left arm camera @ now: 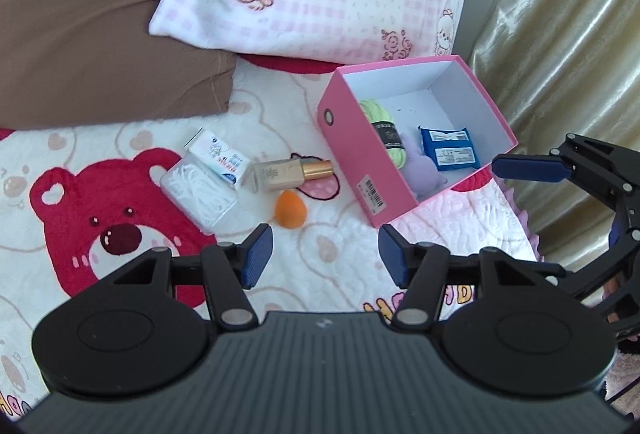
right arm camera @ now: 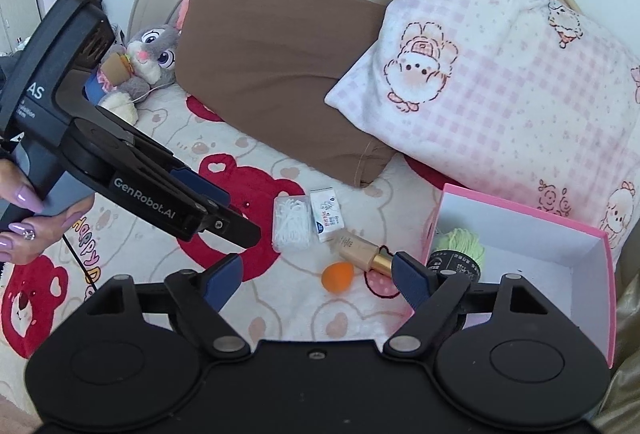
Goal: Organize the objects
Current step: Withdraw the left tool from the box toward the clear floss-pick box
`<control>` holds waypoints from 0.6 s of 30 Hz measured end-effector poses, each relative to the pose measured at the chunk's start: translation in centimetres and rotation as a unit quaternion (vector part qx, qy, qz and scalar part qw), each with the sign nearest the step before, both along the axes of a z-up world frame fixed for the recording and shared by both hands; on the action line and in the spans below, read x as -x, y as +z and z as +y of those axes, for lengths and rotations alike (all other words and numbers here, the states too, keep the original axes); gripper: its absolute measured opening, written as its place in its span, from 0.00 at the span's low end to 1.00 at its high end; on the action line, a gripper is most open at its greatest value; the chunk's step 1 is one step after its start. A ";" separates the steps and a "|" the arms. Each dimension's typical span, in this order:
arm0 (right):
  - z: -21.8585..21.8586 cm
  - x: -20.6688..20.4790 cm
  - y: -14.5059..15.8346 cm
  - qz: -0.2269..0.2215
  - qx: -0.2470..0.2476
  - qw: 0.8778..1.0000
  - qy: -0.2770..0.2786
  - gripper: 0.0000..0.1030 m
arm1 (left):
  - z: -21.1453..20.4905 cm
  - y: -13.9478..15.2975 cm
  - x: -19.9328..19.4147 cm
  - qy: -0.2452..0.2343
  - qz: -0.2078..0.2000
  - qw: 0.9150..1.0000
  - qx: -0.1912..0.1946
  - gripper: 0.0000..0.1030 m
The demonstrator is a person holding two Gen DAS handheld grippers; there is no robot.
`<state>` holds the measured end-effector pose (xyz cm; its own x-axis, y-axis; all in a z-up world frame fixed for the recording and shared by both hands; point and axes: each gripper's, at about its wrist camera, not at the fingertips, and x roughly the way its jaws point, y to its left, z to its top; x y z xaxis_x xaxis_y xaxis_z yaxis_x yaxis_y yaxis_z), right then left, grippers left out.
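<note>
The pink box (left arm camera: pixel 400 169) already holds yarn (left arm camera: pixel 380 121), a purple toy (left arm camera: pixel 424 173) and a blue packet (left arm camera: pixel 450 149). Four items remain on the bed (left arm camera: pixel 320 234): swab case (left arm camera: pixel 198 195), small carton (left arm camera: pixel 220 161), gold-capped bottle (left arm camera: pixel 292 173), orange sponge (left arm camera: pixel 290 213). The left gripper (left arm camera: pixel 326 258) and right gripper (right arm camera: pixel 318 280) both hang with fingers apart, empty.

Upper left of the right wrist frame: grey bunny plush (right arm camera: pixel 154 49) beside brown pillow (right arm camera: pixel 276 65). Right: pink checked pillow (right arm camera: pixel 500 81). Underneath, bear-print blanket (right arm camera: pixel 248 193). Gold curtain (left arm camera: pixel 560 33) at left wrist's right edge.

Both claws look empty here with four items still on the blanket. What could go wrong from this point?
The orange sponge is egg-shaped and on soft blanket, so it may roll or squirt out of a pinch. The gold-capped bottle touches the white carton, so grabbing one may drag the other. The pink box could shift if bumped.
</note>
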<state>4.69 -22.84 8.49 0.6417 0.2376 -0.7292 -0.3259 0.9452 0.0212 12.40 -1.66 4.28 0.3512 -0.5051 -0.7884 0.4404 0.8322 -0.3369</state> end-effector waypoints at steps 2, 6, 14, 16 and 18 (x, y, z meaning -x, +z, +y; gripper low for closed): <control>0.6 -0.5 -0.7 0.005 -0.001 1.000 0.008 0.83 | 0.8 -0.9 -0.4 0.005 -0.002 1.000 -0.002 0.56; 1.9 -1.4 -2.3 -0.004 0.000 1.000 0.010 0.83 | 1.8 -2.6 -1.4 0.002 -0.016 0.999 -0.032 0.56; 3.5 -4.3 -5.9 -0.010 -0.017 1.000 0.007 0.83 | 4.0 -7.2 -4.9 -0.003 -0.023 1.000 -0.017 0.63; 3.9 -5.0 -6.6 -0.022 -0.006 1.000 -0.004 0.83 | 4.1 -8.1 -5.4 -0.016 -0.030 0.999 -0.018 0.69; 4.2 -5.8 -7.3 -0.028 -0.002 1.000 -0.008 0.83 | 4.2 -8.8 -5.9 -0.027 -0.029 0.999 -0.013 0.73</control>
